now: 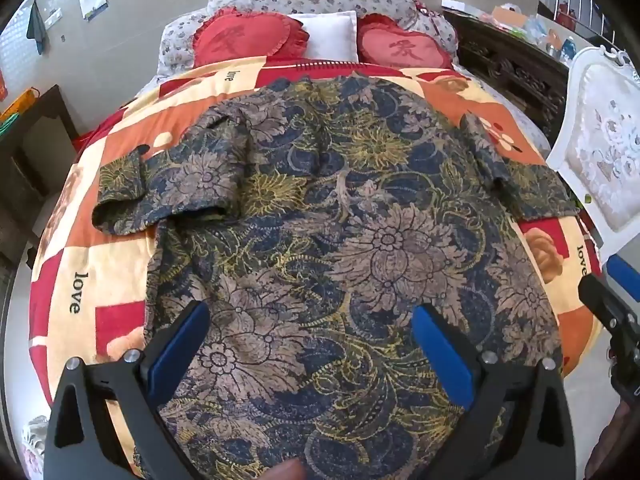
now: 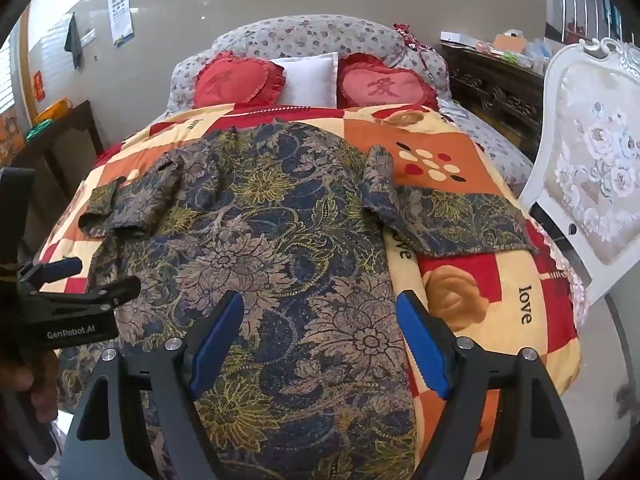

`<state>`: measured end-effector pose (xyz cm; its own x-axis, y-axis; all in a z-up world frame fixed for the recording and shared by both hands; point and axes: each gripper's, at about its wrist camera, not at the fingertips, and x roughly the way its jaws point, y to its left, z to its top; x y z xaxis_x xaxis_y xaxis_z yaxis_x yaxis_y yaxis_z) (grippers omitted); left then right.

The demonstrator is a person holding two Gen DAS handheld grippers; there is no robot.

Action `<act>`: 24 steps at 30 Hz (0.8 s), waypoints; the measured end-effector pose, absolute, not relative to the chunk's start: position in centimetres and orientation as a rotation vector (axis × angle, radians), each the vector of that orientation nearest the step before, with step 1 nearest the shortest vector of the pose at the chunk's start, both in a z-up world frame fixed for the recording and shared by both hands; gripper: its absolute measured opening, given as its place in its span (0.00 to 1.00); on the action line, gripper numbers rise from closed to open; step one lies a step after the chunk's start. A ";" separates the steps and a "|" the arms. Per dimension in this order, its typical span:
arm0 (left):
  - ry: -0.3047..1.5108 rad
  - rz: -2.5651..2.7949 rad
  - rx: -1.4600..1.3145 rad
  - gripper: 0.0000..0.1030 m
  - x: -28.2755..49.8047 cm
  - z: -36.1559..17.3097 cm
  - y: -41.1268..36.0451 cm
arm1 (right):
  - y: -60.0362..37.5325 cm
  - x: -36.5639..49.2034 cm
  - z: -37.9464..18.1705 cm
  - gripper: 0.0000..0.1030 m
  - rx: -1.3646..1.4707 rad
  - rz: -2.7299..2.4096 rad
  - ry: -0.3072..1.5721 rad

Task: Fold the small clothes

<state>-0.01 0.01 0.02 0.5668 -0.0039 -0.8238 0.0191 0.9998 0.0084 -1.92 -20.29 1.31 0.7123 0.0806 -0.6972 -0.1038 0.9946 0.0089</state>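
A short-sleeved shirt [image 1: 320, 216] with a dark blue, gold and brown flower print lies spread flat on the bed, collar toward the pillows, both sleeves out to the sides. It also shows in the right wrist view [image 2: 256, 240]. My left gripper [image 1: 312, 320] is open and empty above the shirt's lower half, near its left side. My right gripper [image 2: 320, 312] is open and empty above the shirt's lower right edge. The right gripper shows at the right edge of the left wrist view [image 1: 612, 304]. The left gripper shows at the left of the right wrist view [image 2: 72, 292].
The bed carries a red, orange and cream quilt [image 1: 84, 280] printed with "love". Two red heart cushions [image 1: 248, 36] and a white pillow [image 1: 332, 32] lie at the head. A white upholstered chair [image 2: 592, 168] stands at the right. A dark carved cabinet [image 2: 496, 92] is behind it.
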 end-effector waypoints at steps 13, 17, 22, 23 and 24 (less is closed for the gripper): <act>0.970 -0.038 0.024 1.00 -0.6 -0.3 -1.1 | -20.2 -1.5 0.2 0.83 -0.006 0.054 0.816; 0.913 -0.089 0.048 1.00 -1.1 -0.2 -1.2 | -20.1 -1.4 0.1 0.83 0.015 0.044 0.833; 0.865 -0.175 -0.020 1.00 -1.6 0.3 -0.6 | -19.8 -1.4 -0.2 0.83 0.011 0.045 0.845; 0.876 -0.177 -0.011 1.00 -1.6 0.3 -0.7 | -19.7 -1.4 -0.2 0.83 0.010 0.047 0.844; 0.886 -0.174 0.005 1.00 -1.6 0.3 -0.6 | -19.7 -1.4 -0.1 0.83 0.010 0.048 0.844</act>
